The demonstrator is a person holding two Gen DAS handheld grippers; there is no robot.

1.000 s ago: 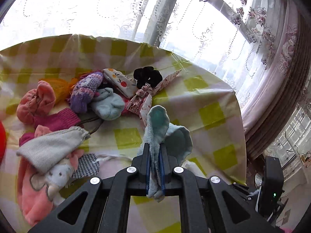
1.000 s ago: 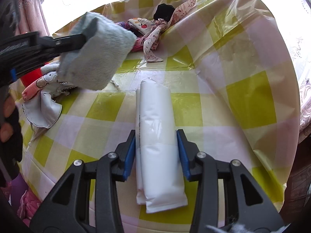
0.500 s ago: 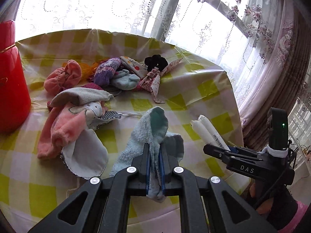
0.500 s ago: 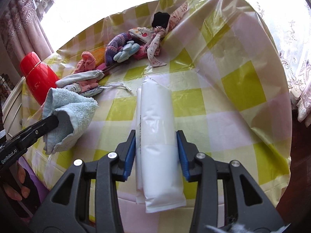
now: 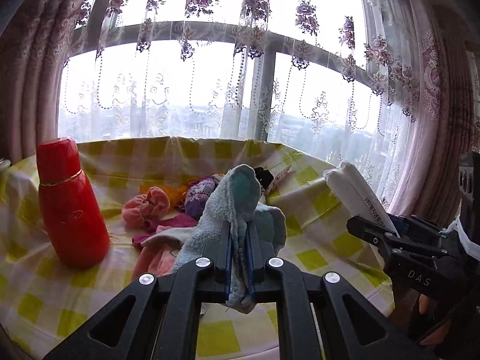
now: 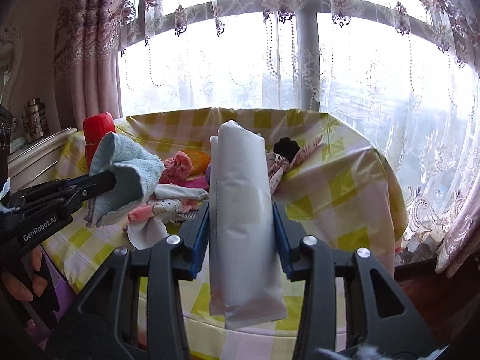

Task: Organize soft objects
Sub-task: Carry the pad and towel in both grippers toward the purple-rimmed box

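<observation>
Already aloft above the tabletop, the blue towel is pinched by a thin fold in the left gripper's nearly closed fingers and could slip free. The right gripper clamps a slick white bag roll, which might slide out.

Table with checked cloth: red flask left of the tool; sock pile, seemingly jumbled, ahead.
</observation>
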